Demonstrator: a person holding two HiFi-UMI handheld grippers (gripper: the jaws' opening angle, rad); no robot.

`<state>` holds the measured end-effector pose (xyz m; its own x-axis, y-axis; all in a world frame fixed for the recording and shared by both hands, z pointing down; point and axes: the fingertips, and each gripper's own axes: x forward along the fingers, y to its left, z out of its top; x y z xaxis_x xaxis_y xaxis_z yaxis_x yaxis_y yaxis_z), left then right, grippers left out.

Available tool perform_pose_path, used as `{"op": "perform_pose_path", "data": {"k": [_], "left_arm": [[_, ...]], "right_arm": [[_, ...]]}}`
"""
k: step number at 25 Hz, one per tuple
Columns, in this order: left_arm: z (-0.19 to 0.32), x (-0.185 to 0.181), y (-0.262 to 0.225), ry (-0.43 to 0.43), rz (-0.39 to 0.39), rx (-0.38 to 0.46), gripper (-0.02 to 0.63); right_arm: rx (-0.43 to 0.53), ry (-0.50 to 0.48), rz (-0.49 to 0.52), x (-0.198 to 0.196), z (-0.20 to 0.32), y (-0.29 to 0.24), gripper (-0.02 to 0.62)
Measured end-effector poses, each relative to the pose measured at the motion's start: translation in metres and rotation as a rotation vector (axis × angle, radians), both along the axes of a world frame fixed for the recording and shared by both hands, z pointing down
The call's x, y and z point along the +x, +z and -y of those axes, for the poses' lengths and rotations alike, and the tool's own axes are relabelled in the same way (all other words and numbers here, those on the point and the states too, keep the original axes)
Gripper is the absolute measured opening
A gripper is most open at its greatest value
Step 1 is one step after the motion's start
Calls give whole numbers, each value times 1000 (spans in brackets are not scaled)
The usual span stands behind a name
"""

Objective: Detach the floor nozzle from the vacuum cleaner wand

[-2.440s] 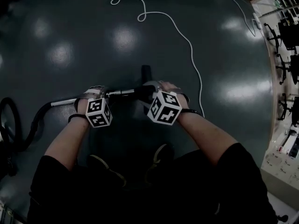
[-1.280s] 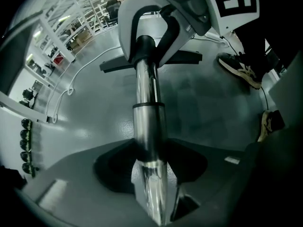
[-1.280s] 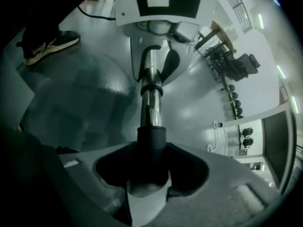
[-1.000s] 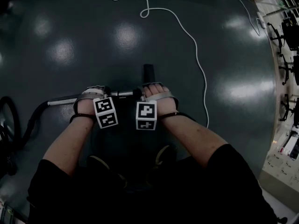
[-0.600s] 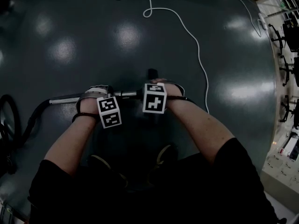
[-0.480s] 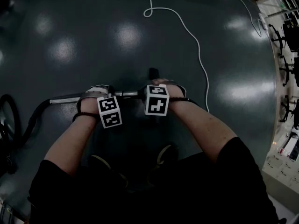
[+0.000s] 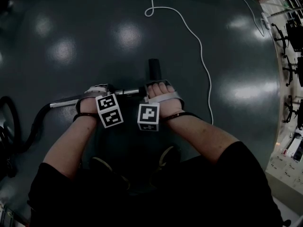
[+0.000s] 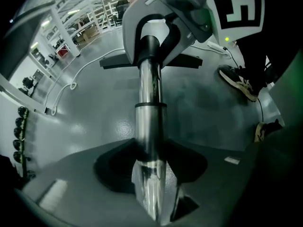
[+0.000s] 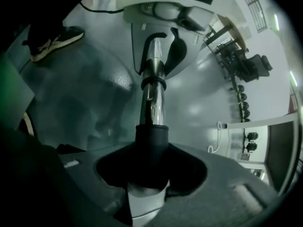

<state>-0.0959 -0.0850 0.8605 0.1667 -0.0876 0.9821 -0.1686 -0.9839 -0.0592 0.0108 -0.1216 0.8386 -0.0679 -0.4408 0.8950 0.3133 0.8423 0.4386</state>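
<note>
In the head view the chrome wand [image 7: 124, 92] lies level between my hands, low over the floor. My left gripper [image 7: 94, 95] is shut on the wand [image 8: 147, 103], which runs from its jaws to the other gripper. My right gripper [image 7: 154, 90] is shut on the black neck [image 9: 151, 143] where the floor nozzle joins the wand [image 9: 156, 100]. The black floor nozzle [image 7: 154, 69] sticks out beyond my right hand; in the left gripper view it shows as a dark bar [image 8: 187, 61] behind the right gripper. The hands hide both pairs of jaws in the head view.
A white cable [image 7: 191, 39] snakes across the dark, glossy floor beyond the nozzle. The black hose [image 7: 34, 122] runs left from the wand to the vacuum body [image 7: 6, 126]. The person's shoes [image 7: 163, 156] stand just behind the grippers. Racks and equipment [image 7: 289, 37] line the right edge.
My right hand has rocked on the nozzle neck: its marker cube swung up and to the right, then back down. The nozzle bar now shows a little longer above the hand. The left hand stayed put.
</note>
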Motion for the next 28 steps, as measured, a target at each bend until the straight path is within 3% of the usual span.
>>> {"op": "perform_pose_path", "data": {"k": [10, 14, 16, 18, 22, 25, 28], "left_arm": [[-9, 3, -4, 38, 7, -5, 195], [-13, 8, -9, 62, -1, 8, 195], [-14, 11, -10, 70, -6, 12, 195], [-15, 10, -10, 69, -8, 14, 195], [-10, 10, -15, 52, -15, 14, 195], [-6, 10, -15, 39, -22, 2, 195], [0, 7, -16, 19, -24, -1, 193]], "right_arm": [[-622, 189, 113, -3, -34, -7, 161], [-904, 347, 155, 9, -46, -15, 156], [-992, 391, 176, 10, -53, -19, 153], [-958, 368, 189, 6, -53, -22, 152], [-728, 255, 200, 1, -42, -22, 149], [-502, 176, 161, 7, -31, -15, 144], [-210, 61, 112, 8, -11, -13, 144]]}}
